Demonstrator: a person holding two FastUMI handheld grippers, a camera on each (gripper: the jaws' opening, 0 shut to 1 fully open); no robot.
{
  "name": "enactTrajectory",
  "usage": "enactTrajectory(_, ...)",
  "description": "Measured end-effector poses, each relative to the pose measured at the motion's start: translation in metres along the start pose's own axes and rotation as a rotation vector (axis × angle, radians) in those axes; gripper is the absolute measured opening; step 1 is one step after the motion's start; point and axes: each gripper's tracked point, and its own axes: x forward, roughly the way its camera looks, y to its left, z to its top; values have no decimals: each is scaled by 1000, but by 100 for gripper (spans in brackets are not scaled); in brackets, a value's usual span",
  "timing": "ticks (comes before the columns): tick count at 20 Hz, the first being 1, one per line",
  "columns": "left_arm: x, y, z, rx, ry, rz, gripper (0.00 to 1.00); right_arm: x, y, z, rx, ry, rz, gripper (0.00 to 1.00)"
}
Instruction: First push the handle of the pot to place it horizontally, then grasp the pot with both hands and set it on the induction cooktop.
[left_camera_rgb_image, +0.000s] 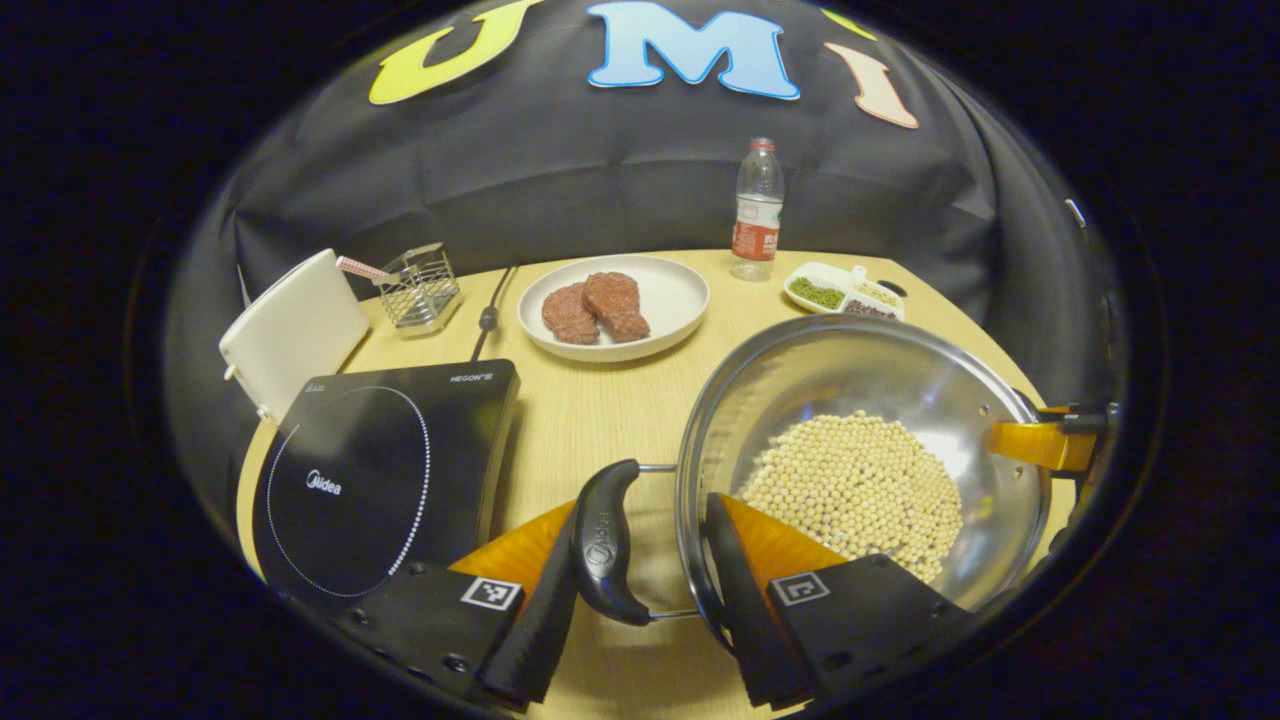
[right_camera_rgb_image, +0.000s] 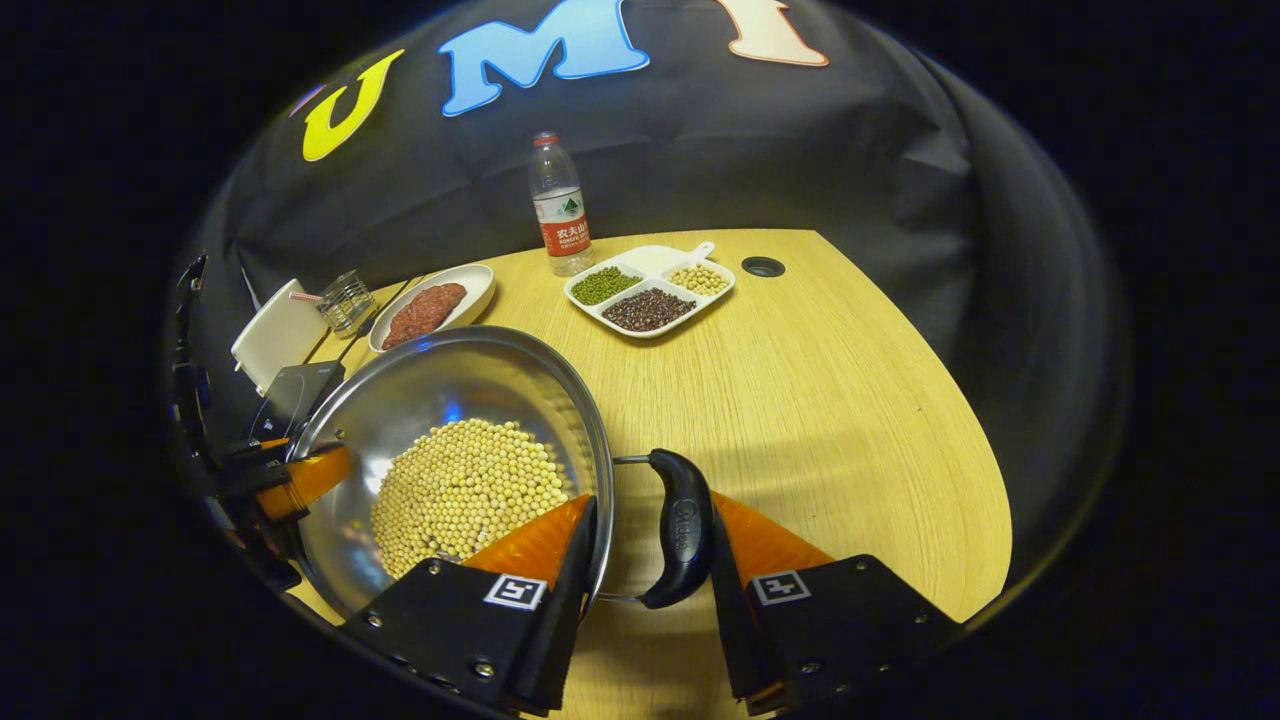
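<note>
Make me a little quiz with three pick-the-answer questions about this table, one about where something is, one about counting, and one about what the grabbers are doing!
1. Where is the water bottle?
A. at the far edge of the table, near the cloth wall
B. inside the pot
C. on the cooktop

2. How many sections with beans does the divided dish have?
A. one
B. three
C. five

3. What is the pot doing?
A. sitting on the induction cooktop
B. lying upside down
C. being held by both side handles, off the cooktop

Answers:
1 A, it stands beside the divided dish at the back.
2 B, green, dark and pale beans each fill one.
3 C, the left gripper and right gripper each straddle a handle and the pot's rim; the cooktop lies beside the pot.
</note>
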Motion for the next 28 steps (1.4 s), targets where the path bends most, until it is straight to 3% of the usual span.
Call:
enactTrajectory(1, 0, 0, 1, -4, 0, -1, 79, 1, 1, 1, 0, 2, -4, 56)
enactTrajectory(2, -1, 0, 1, -11, -3, -5, 70, 0, 0, 1, -10, 2, -7, 55)
enactTrajectory(6, -3, 2, 6, -68, -17, -44, 69, -6, 4, 5, -42, -5, -21, 56)
enactTrajectory(7, -5, 4, 7, -68, -24, -48, 65, -9, 4, 6, -44, -10, -26, 55)
enactTrajectory(9, -11, 8, 10, -56, -34, -55, 72, -17, 7, 9, -51, -17, -42, 56)
enactTrajectory(12, -23, 14, 22, -54, -58, -82, 64, -33, 17, 13, -35, -35, -63, 55)
enactTrajectory(19, -47, 49, 45, -34, -104, -119, 68, -54, 52, 19, 24, -49, -69, 55)
enactTrajectory(21, -53, 64, 48, -26, -105, -115, 65, -56, 66, 22, 27, -52, -65, 55)
enactTrajectory(28, -67, 118, 51, -43, -124, -90, 68, -58, 115, 31, 13, -69, -36, 55)
